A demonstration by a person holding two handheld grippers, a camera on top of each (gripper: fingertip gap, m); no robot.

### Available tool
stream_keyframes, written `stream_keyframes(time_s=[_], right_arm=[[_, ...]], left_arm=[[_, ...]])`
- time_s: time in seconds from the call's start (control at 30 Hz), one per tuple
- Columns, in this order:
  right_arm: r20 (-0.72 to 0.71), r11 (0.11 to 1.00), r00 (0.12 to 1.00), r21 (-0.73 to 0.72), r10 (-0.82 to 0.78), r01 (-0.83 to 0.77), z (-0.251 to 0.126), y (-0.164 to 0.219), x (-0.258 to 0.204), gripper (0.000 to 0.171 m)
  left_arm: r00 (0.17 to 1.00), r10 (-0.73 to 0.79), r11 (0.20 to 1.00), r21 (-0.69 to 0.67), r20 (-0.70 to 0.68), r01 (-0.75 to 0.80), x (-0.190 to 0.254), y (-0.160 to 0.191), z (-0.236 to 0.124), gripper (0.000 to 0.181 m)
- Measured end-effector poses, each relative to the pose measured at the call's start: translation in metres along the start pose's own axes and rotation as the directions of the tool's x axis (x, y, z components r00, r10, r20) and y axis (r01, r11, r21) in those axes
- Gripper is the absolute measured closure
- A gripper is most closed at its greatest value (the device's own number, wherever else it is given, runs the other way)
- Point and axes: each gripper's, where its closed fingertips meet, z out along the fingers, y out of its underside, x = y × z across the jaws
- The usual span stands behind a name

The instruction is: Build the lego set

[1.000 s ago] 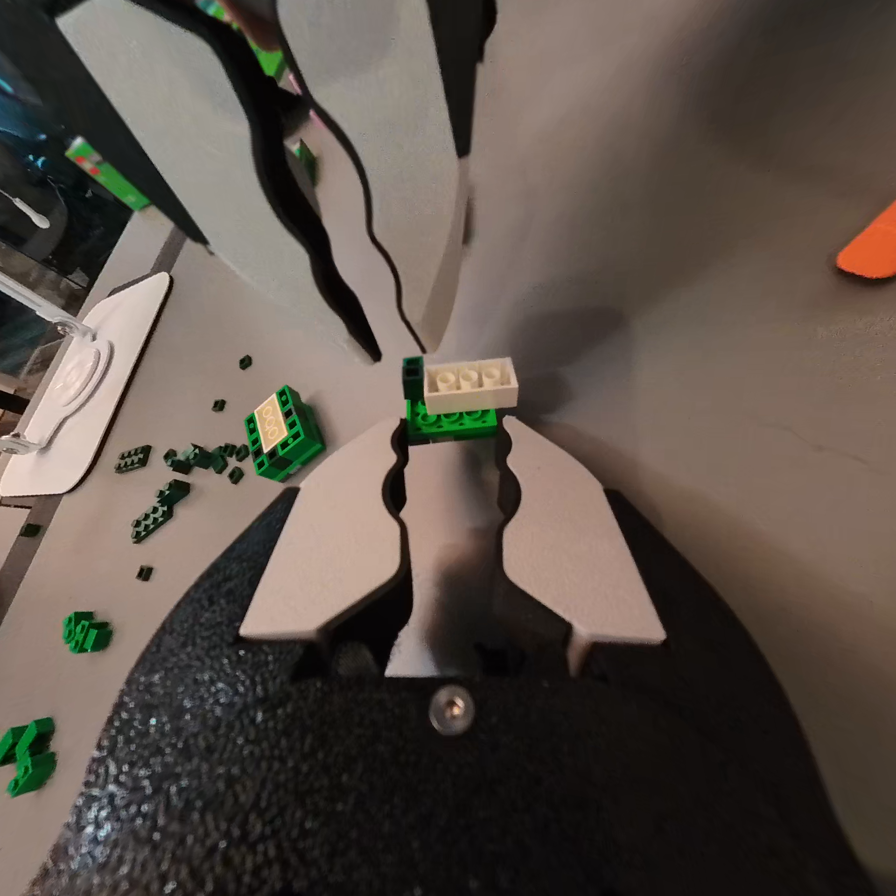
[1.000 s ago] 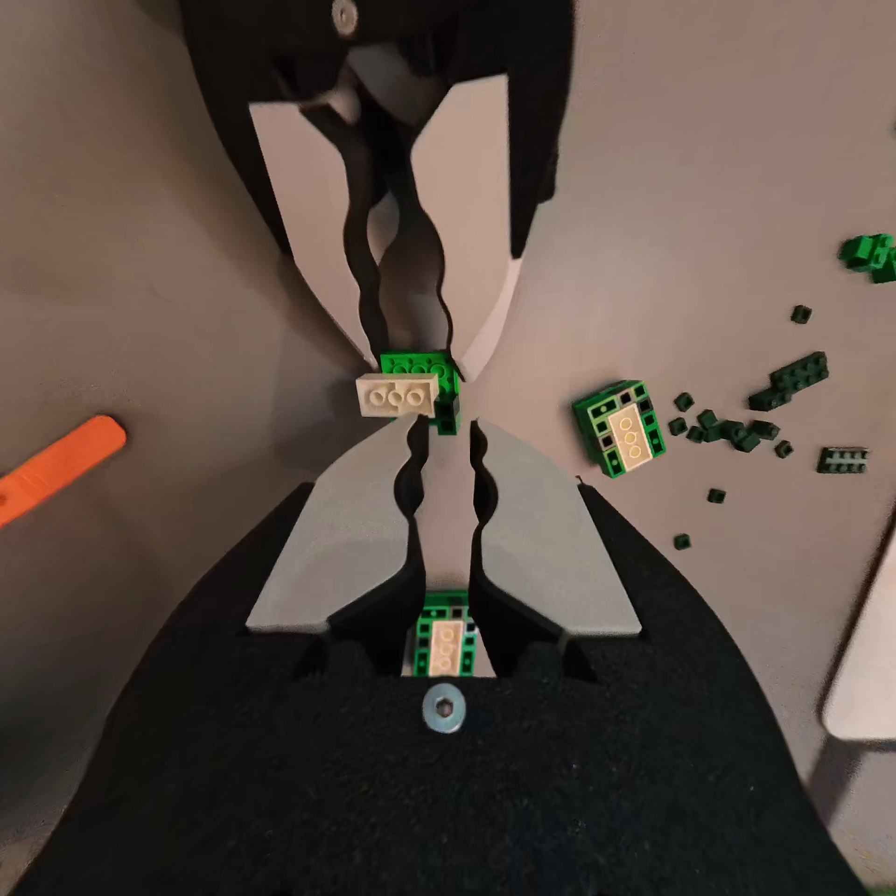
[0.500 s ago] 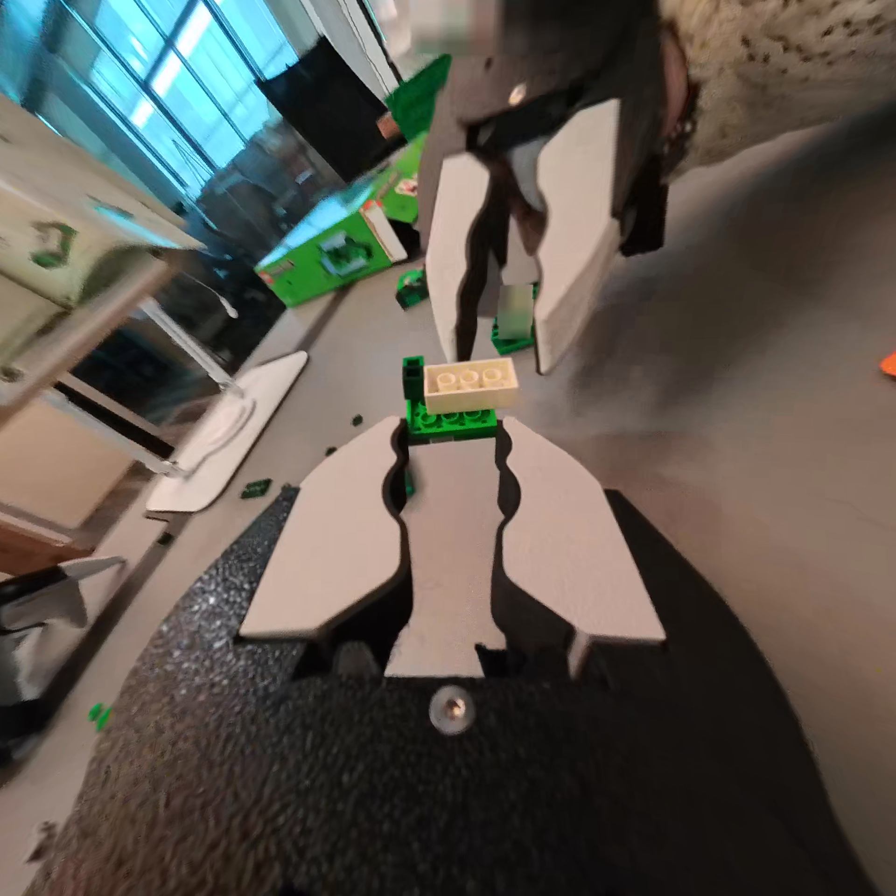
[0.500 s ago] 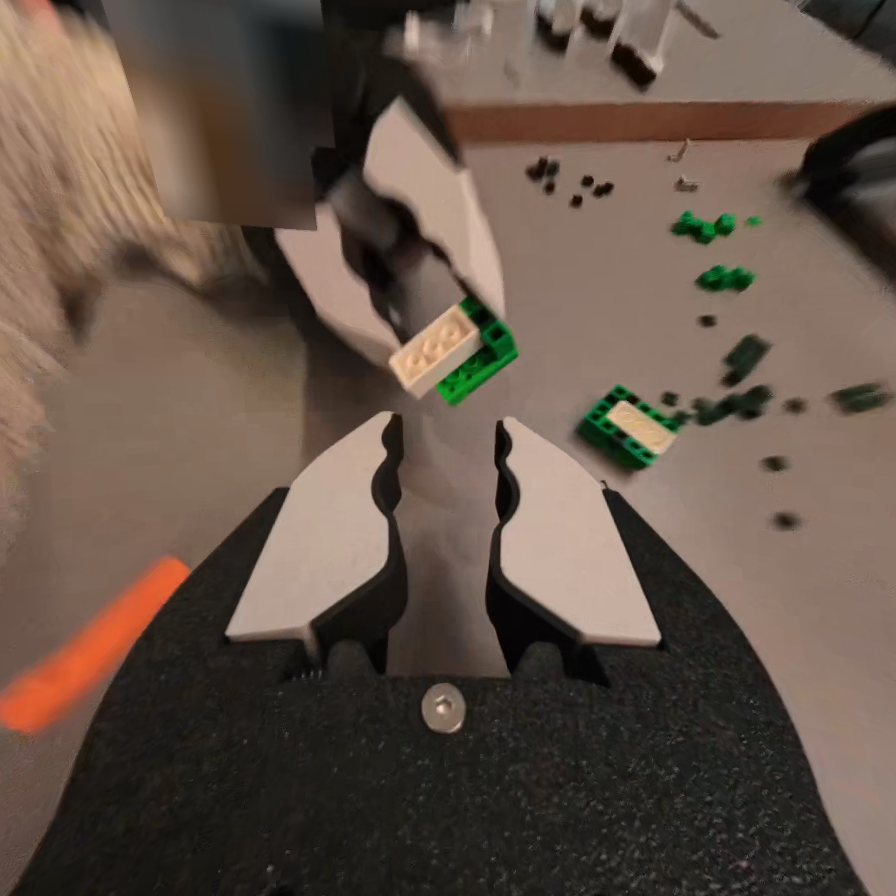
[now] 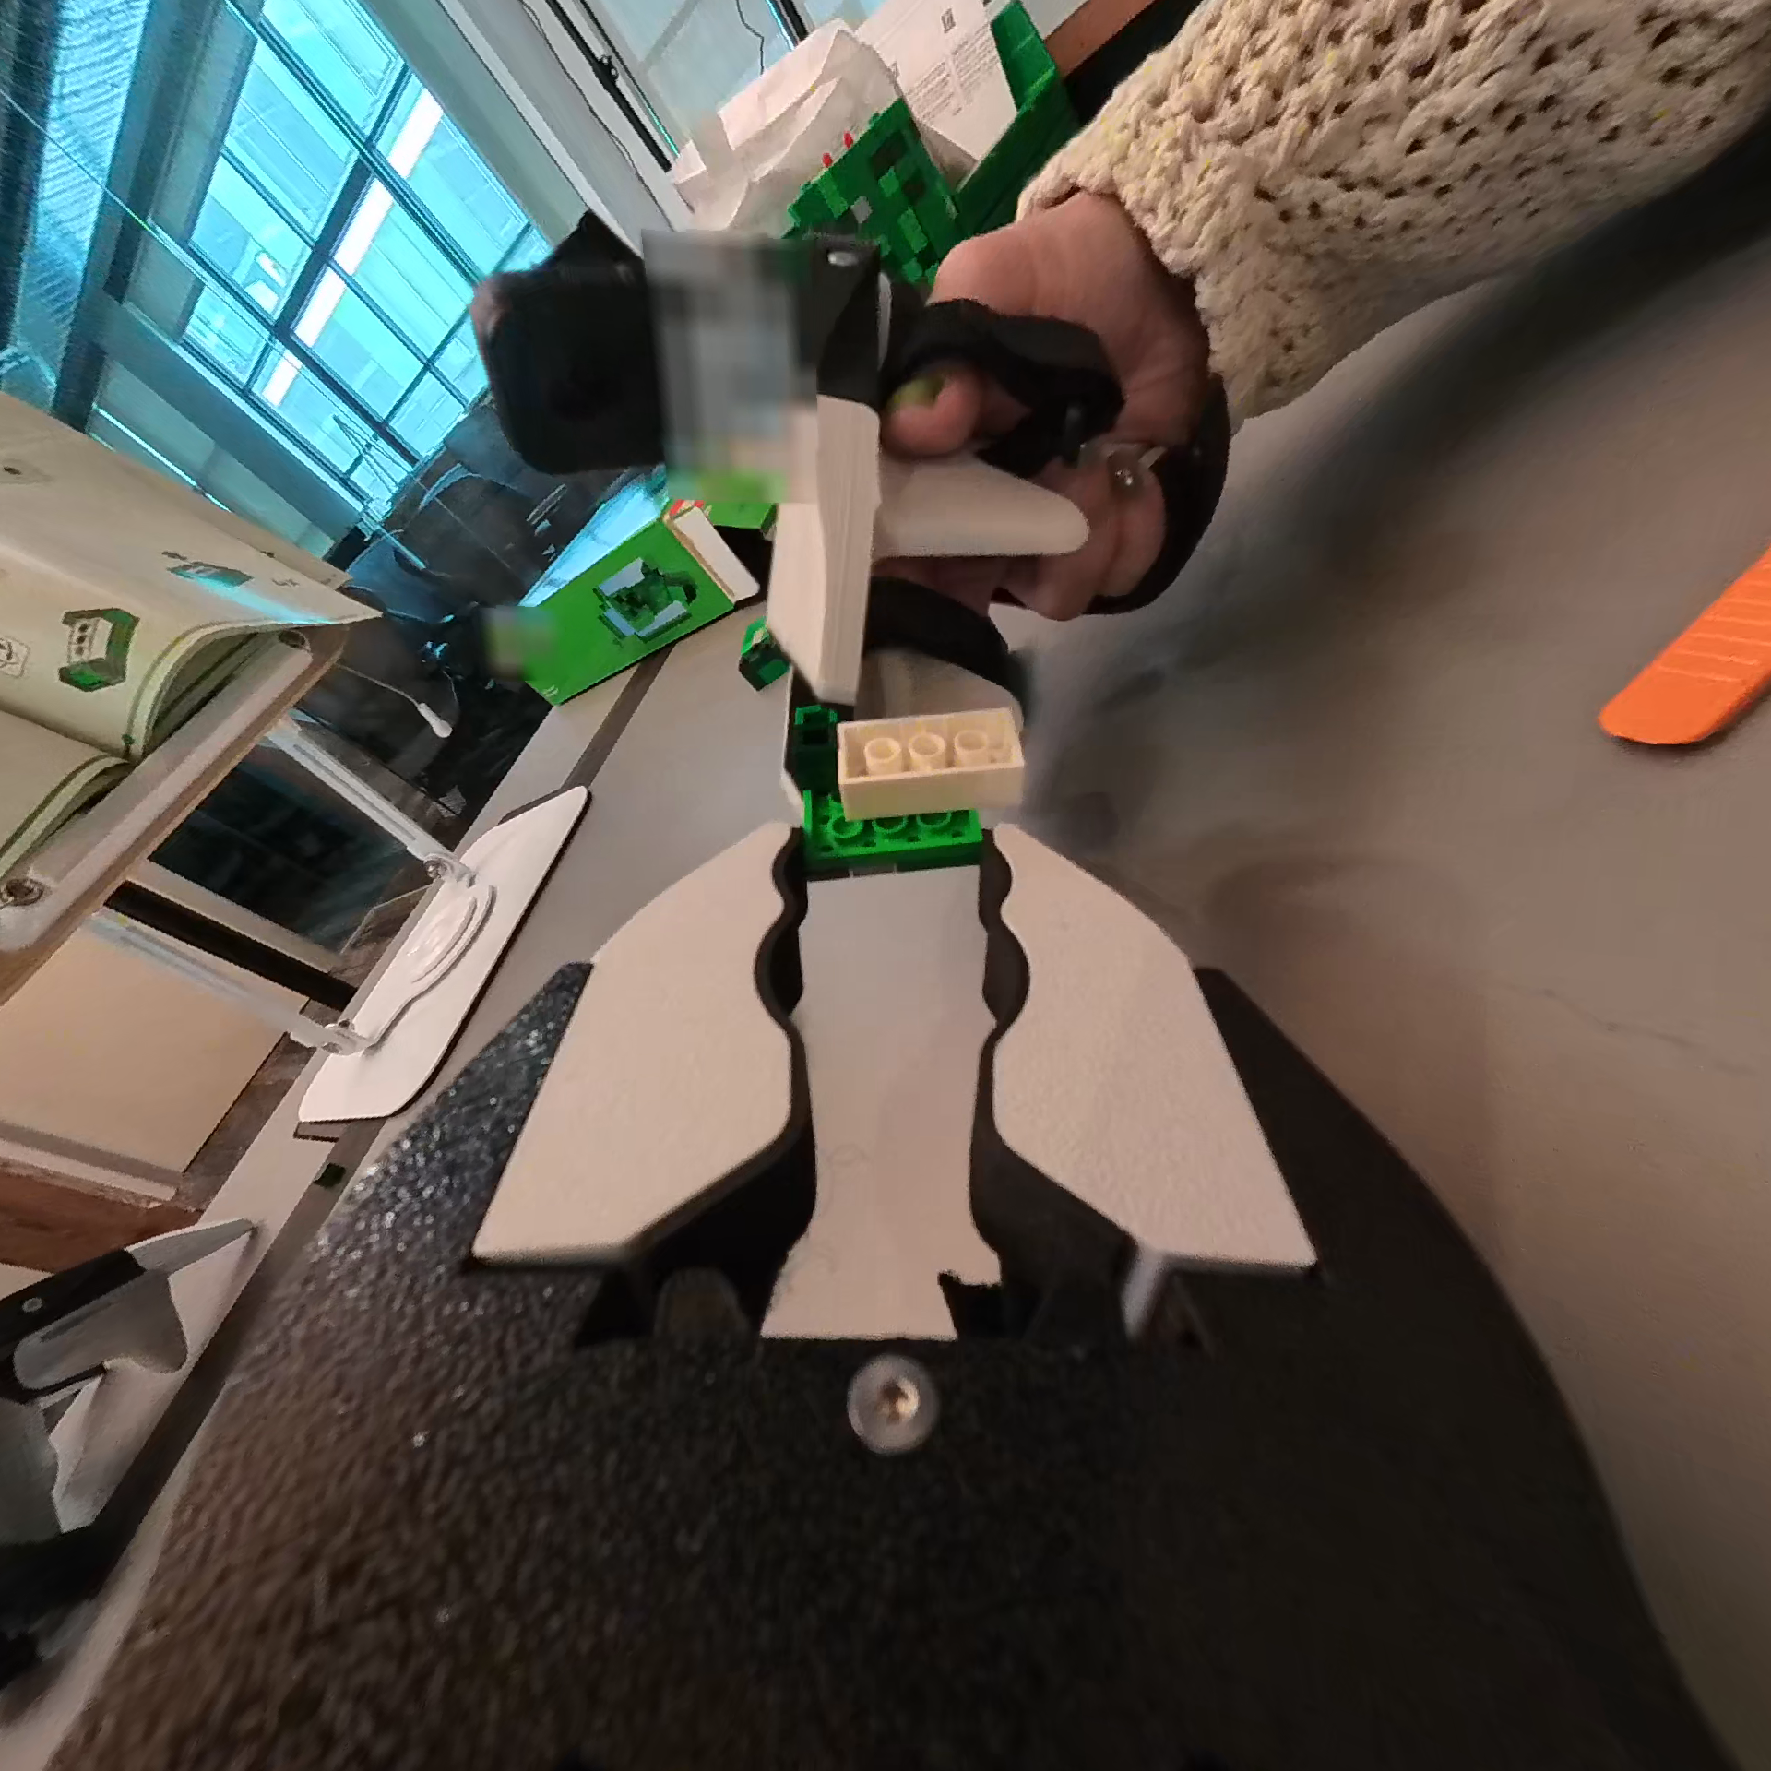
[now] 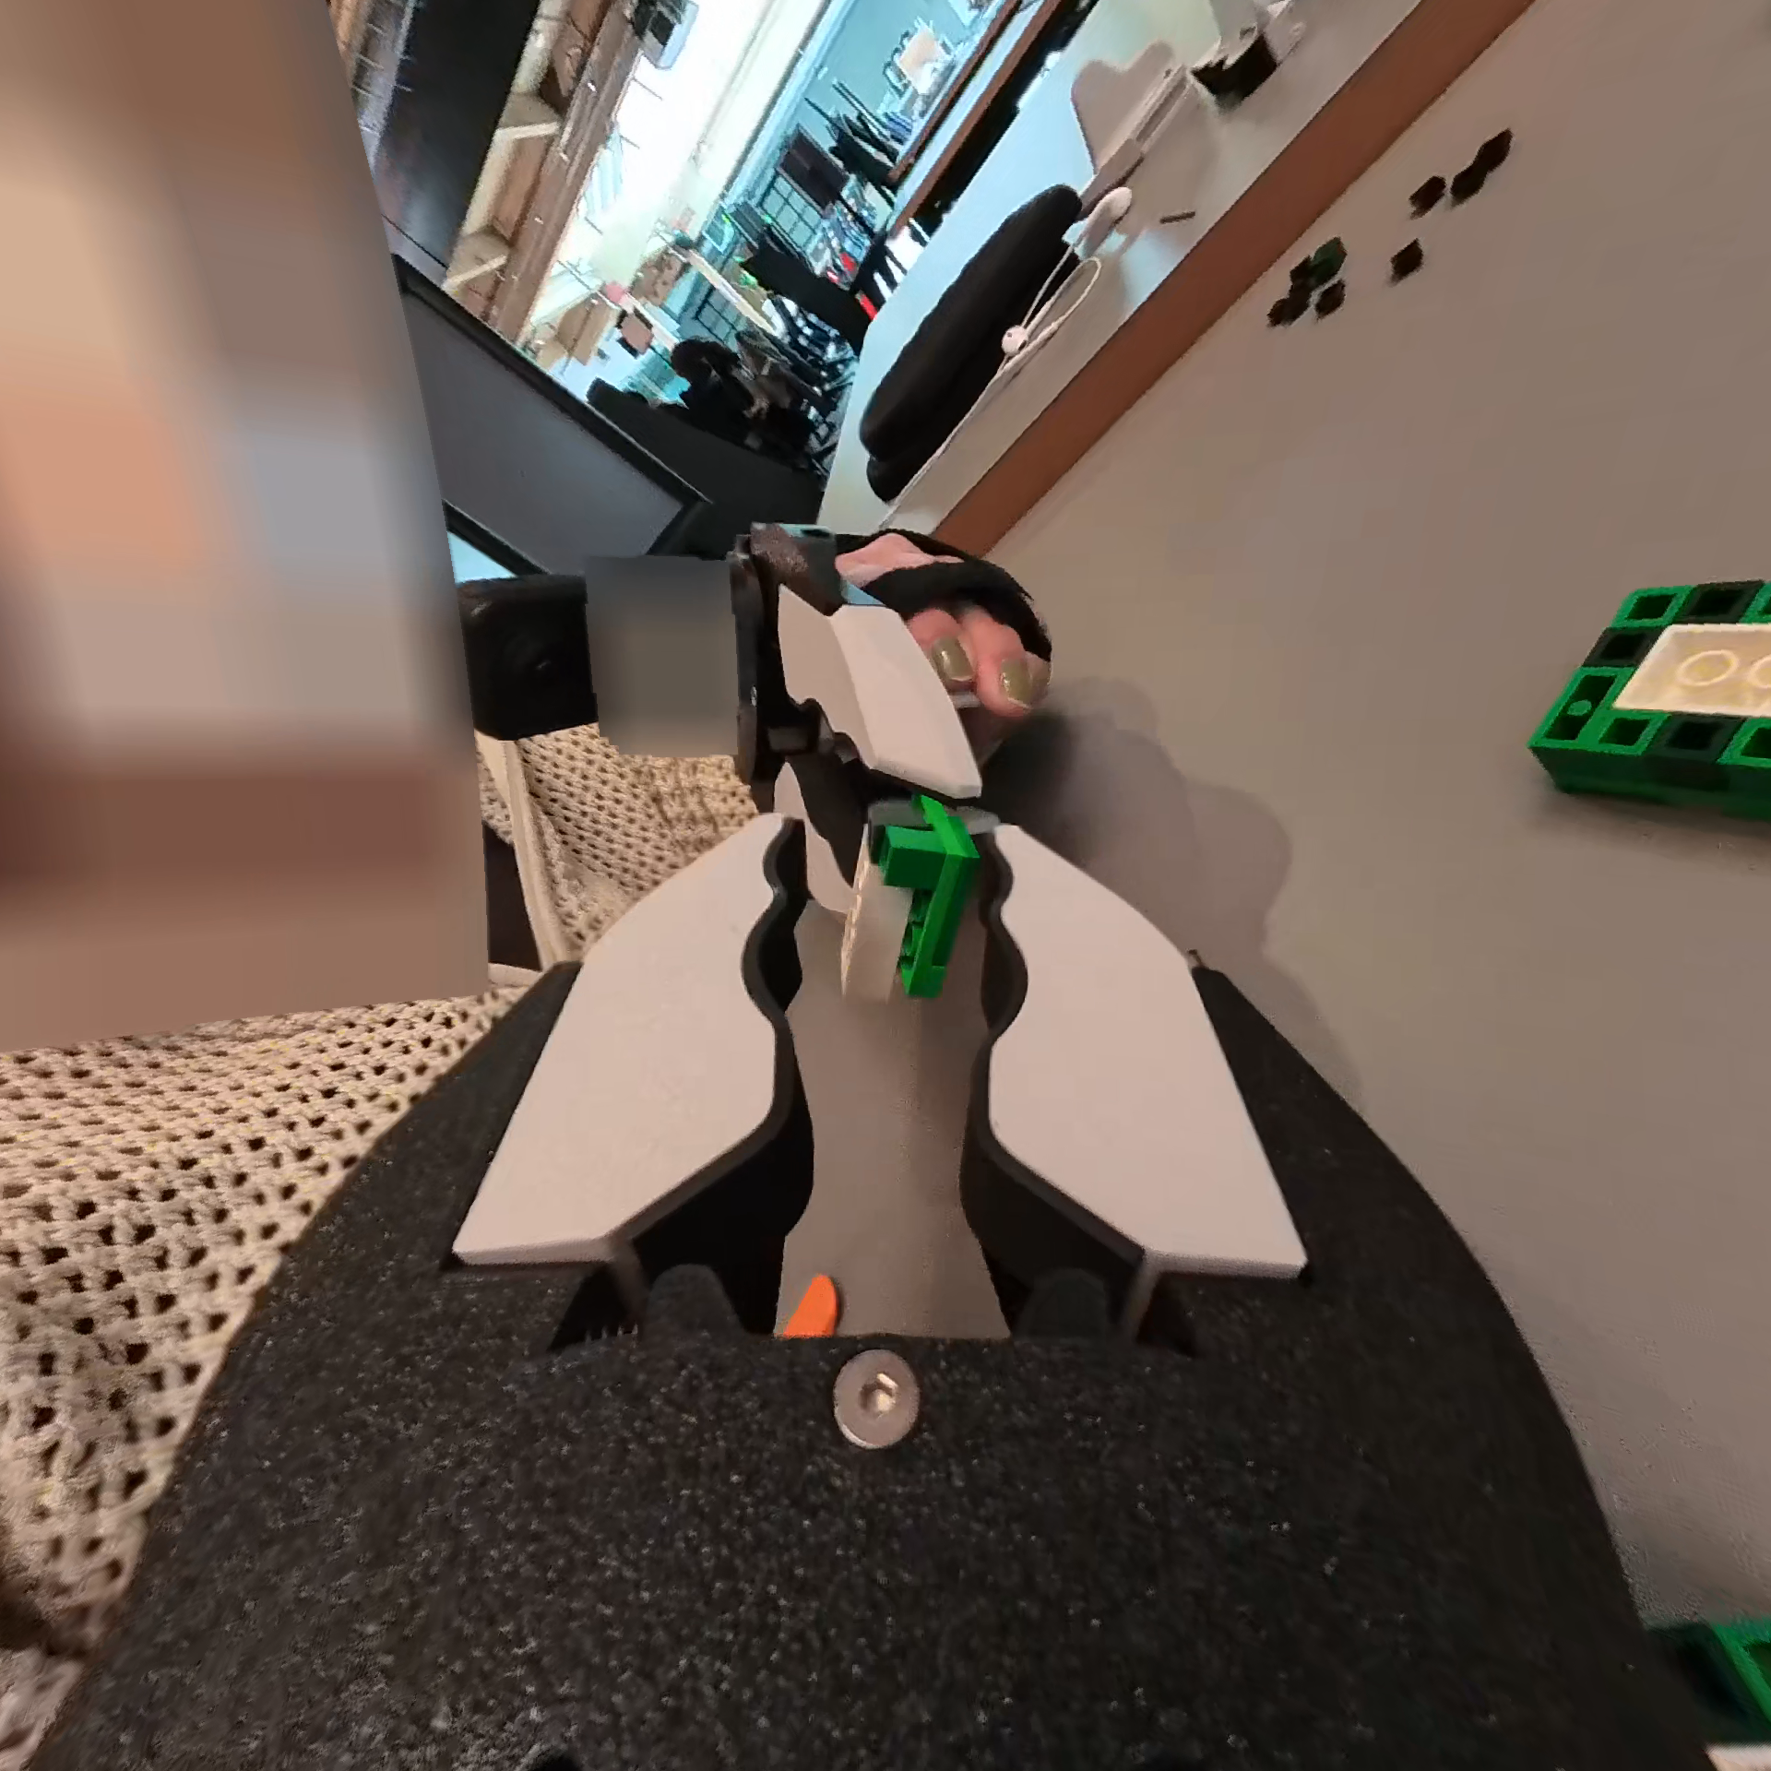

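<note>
1. Table [image 5: 1437,958]: grey, everything below is placed relative to the held assembly.
2. Left gripper [image 5: 891,848]: fingers clamped on the assembly's bright green plate, holding it clear of the table.
3. Right gripper [image 6: 886,843]: fingers apart, tips either side of the assembly. Can't tell if they touch it.
4. Hand [image 5: 1102,383] in a knit sleeve [image 5: 1390,172] grips the right gripper, above and behind the assembly.
5. Box [image 5: 623,613]: green, on the table far behind-left of the assembly.
6. Booklet [image 5: 125,652]: open on a stand, far left of the assembly.
7. Second build [image 6: 1667,709]: green frame with white centre, lying on the table, well right of the assembly in the right wrist view.
8. Orange tool [image 5: 1696,671]: on the table, well right of the assembly.
9. Assembly [image 5: 901,786]: white brick on green plate, dark green piece at its left end.
</note>
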Motion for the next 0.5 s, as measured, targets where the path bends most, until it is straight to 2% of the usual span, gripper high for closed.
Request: stream_keyframes(time_s=[0.27,0.5], right_arm=[[0.015,1.000,1.000,-0.001,0.026,-0.026,-0.0019,0.0023,0.0014,0.152],[-0.035,0.999,0.999,-0.022,-0.025,0.024,-0.0022,0.0073,0.0018,0.153]], left_arm=[[1.000,0.023,1.000,0.002,-0.002,-0.023,0.0029,-0.0016,0.0003,0.147],[0.997,0.072,0.997,-0.021,0.000,-0.072,0.0065,0.0007,0.0012,0.147]])
